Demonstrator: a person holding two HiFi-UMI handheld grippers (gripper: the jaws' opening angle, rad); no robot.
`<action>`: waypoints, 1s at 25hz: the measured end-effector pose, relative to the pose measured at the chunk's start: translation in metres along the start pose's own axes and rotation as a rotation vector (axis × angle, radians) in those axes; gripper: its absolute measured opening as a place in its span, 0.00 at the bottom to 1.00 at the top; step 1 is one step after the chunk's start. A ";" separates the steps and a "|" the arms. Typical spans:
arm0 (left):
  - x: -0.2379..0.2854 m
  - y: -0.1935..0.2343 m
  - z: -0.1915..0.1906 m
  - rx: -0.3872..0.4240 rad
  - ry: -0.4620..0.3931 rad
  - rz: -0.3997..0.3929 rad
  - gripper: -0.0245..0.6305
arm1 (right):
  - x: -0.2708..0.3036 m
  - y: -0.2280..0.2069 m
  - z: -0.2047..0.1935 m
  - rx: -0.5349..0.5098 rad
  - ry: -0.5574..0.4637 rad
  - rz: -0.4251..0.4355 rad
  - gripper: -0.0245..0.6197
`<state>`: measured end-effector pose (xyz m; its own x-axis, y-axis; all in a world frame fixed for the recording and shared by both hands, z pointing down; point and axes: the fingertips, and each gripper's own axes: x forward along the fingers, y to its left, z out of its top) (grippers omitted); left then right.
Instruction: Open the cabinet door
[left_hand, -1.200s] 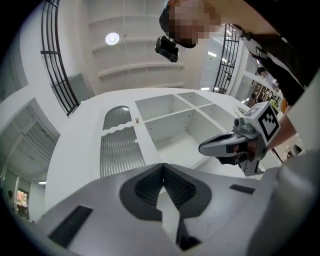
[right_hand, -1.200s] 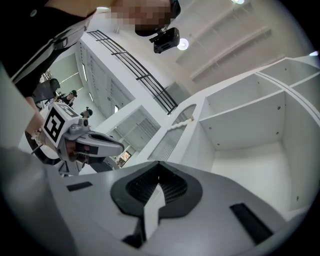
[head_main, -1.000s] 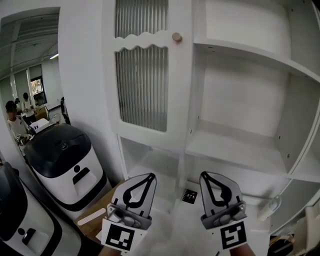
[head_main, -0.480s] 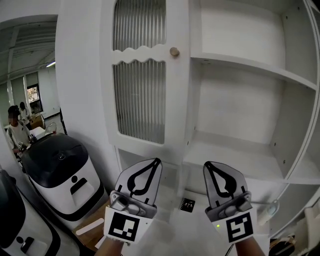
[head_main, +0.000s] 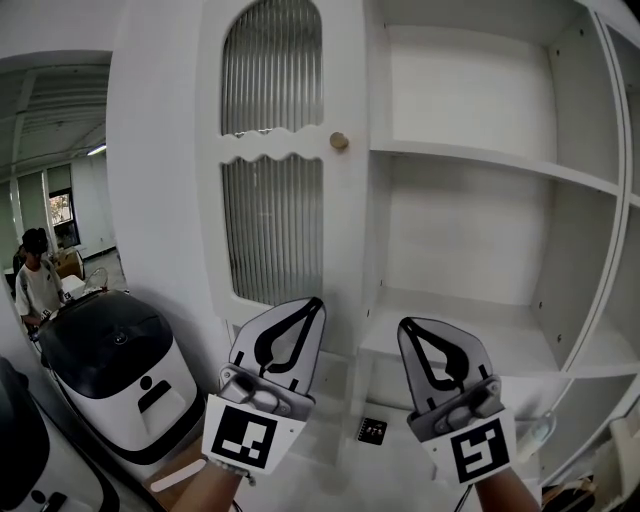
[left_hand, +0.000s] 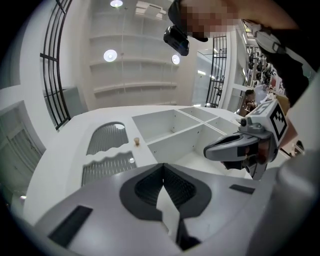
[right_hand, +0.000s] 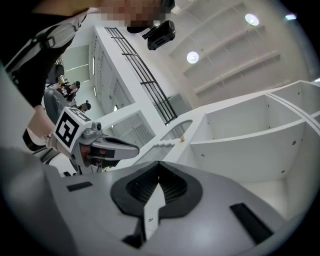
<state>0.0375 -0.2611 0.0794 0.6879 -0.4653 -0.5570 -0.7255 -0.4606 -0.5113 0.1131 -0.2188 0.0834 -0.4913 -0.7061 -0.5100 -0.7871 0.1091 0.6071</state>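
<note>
The white cabinet door (head_main: 275, 170) has ribbed glass panes, an arched top and a small round wooden knob (head_main: 339, 141) at its right edge; it stands closed against the frame. Both grippers are held up side by side below the knob and apart from the door. My left gripper (head_main: 314, 303) is shut with nothing in it. My right gripper (head_main: 406, 326) is likewise shut and empty. The left gripper view looks past its closed tips (left_hand: 163, 165) to the knob (left_hand: 136, 141) and the right gripper (left_hand: 235, 147). The right gripper view shows its closed tips (right_hand: 159, 164), the knob (right_hand: 182, 138) and the left gripper (right_hand: 125, 146).
Open white shelves (head_main: 480, 160) fill the cabinet to the right of the door. Two white-and-black machines (head_main: 110, 370) stand on the floor at lower left, a person (head_main: 35, 275) behind them. A small black tag (head_main: 372, 431) lies on the bottom board.
Both grippers have risen towards the door, staying shut. The head view has tilted up, so the door's arched top now shows and the knob sits lower in the picture.
</note>
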 end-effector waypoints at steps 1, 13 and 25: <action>0.004 0.000 0.003 0.014 -0.007 -0.009 0.04 | 0.002 -0.001 0.002 -0.004 -0.004 0.003 0.04; 0.047 0.007 0.040 0.150 -0.092 -0.067 0.04 | 0.017 -0.024 0.023 -0.029 -0.045 -0.017 0.04; 0.089 0.051 0.066 0.086 -0.149 0.018 0.03 | 0.023 -0.041 0.031 -0.061 -0.051 -0.028 0.04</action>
<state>0.0610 -0.2759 -0.0395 0.6693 -0.3521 -0.6542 -0.7408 -0.3836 -0.5514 0.1221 -0.2180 0.0280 -0.4892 -0.6716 -0.5564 -0.7771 0.0460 0.6276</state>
